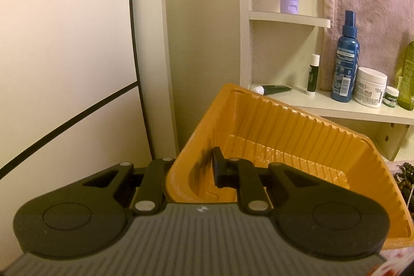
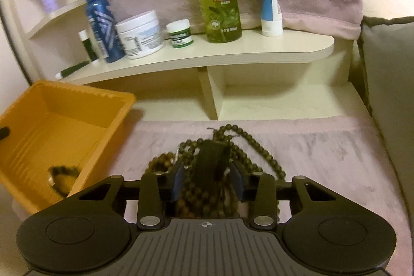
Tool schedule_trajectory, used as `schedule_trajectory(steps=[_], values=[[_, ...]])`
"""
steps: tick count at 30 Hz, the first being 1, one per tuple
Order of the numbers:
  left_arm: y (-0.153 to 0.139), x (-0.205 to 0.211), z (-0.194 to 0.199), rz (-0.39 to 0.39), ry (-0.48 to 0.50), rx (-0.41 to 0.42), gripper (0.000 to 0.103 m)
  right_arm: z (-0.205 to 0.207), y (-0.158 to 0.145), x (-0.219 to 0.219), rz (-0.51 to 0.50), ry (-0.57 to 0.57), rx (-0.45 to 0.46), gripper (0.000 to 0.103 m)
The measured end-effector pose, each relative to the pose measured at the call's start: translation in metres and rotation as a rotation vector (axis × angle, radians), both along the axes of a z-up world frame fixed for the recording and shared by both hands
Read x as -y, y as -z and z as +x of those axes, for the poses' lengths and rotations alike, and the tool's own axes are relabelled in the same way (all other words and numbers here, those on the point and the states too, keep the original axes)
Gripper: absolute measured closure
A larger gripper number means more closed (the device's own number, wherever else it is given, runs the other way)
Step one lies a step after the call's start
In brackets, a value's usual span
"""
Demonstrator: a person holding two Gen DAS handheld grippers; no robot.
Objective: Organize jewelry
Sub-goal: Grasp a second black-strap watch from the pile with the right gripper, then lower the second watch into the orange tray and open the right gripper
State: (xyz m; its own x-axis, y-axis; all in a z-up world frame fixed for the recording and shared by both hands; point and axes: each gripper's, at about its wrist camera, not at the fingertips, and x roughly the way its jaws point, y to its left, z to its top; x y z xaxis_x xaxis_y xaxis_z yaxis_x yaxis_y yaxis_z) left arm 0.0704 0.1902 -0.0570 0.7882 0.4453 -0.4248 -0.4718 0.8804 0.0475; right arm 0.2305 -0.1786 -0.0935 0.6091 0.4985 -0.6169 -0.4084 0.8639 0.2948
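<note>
Left gripper (image 1: 204,170) clamped on the near wall of the tray (image 1: 297,126), tilting it up off the cloth (image 2: 323,151), likely to present the open mouth toward the beads. 1 bracelet (image 2: 63,179) already lying inside, at the low corner. Right gripper (image 2: 207,181) down over the bead pile (image 2: 240,146) on the cloth, just right of the tray, jaws partway closed around the strands, dark tassel (image 2: 211,159) between them; firm contact of the pads not clear. Bottles and jars behind on the shelf (image 2: 233,56), apart from the work.
</note>
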Motion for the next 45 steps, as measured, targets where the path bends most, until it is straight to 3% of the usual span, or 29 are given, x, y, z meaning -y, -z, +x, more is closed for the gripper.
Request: schedule_trajectory(steps=[5, 6, 7, 9, 17, 26, 29, 36, 41, 45], values=[[0.0, 0.0, 0.0, -0.001, 0.0, 0.001, 0.087, 0.017, 0.007, -0.007, 0.019, 0.032, -0.036, 0.067], [0.0, 0.0, 0.0, 0.0, 0.0, 0.001, 0.087, 0.018, 0.009, -0.008, 0.021, 0.036, -0.044, 0.069], [0.0, 0.0, 0.0, 0.0, -0.001, 0.001, 0.087, 0.02, 0.01, -0.009, 0.022, 0.039, -0.05, 0.08], [0.0, 0.0, 0.0, -0.002, -0.001, 0.001, 0.087, 0.02, 0.011, -0.006, 0.041, 0.045, -0.051, 0.081], [0.0, 0.0, 0.0, -0.002, -0.002, 0.001, 0.087, 0.008, 0.002, 0.025, 0.272, 0.072, -0.049, 0.085], [0.0, 0.0, -0.001, -0.003, -0.003, 0.002, 0.087, 0.002, -0.017, 0.054, 0.367, 0.132, -0.004, 0.089], [0.0, 0.0, -0.001, -0.002, -0.002, 0.001, 0.087, 0.001, -0.025, 0.059, 0.396, 0.13, 0.009, 0.096], [0.0, 0.0, -0.001, -0.004, -0.002, 0.001, 0.087, -0.005, -0.037, 0.051, 0.389, 0.075, 0.043, 0.098], [-0.001, 0.0, -0.001, -0.003, -0.003, 0.0, 0.087, -0.016, -0.045, 0.025, 0.313, -0.027, 0.081, 0.098], [-0.001, 0.001, -0.001, -0.004, -0.004, 0.002, 0.087, -0.026, -0.052, -0.004, 0.313, -0.143, 0.107, 0.098]])
